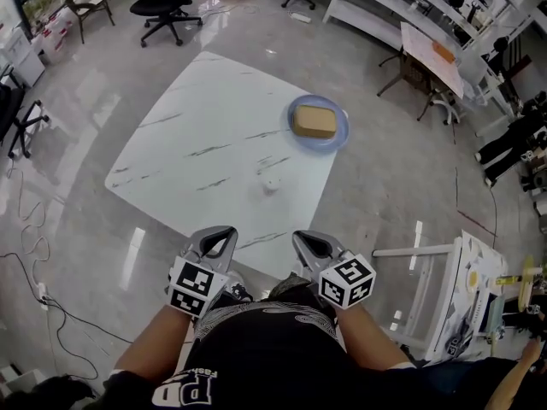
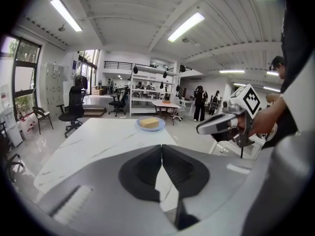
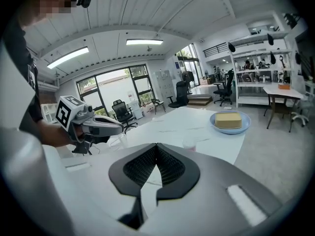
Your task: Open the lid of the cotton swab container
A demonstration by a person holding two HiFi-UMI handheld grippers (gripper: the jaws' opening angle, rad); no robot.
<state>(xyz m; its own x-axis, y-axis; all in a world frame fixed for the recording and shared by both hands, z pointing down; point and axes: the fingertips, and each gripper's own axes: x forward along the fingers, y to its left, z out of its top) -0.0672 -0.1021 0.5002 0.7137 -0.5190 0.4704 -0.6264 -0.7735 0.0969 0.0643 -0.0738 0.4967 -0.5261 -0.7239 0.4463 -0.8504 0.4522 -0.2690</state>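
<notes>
Starting with the head view, a white marble table (image 1: 214, 126) is seen, and the small clear cotton swab container (image 1: 272, 184) stands on it towards the near edge. A blue plate (image 1: 340, 133) with a tan block (image 1: 313, 121) on it is set at 1 o'clock from the container. The left tongs (image 1: 226, 231) and right tongs (image 1: 301, 237) are held side by side at 6 o'clock, well apart from the container.

In the left gripper view, the left tongs (image 2: 161, 146) are pressed together with nothing between them. The plate (image 2: 150, 129) is seen at 12 o'clock and the right tongs (image 2: 216, 124) at 2 o'clock.

In the right gripper view, the right tongs (image 3: 156, 145) are likewise pressed together and empty. The container (image 3: 188, 143) is seen on the table (image 3: 172, 122) at 1 o'clock, and the left tongs (image 3: 106, 127) at 10 o'clock
</notes>
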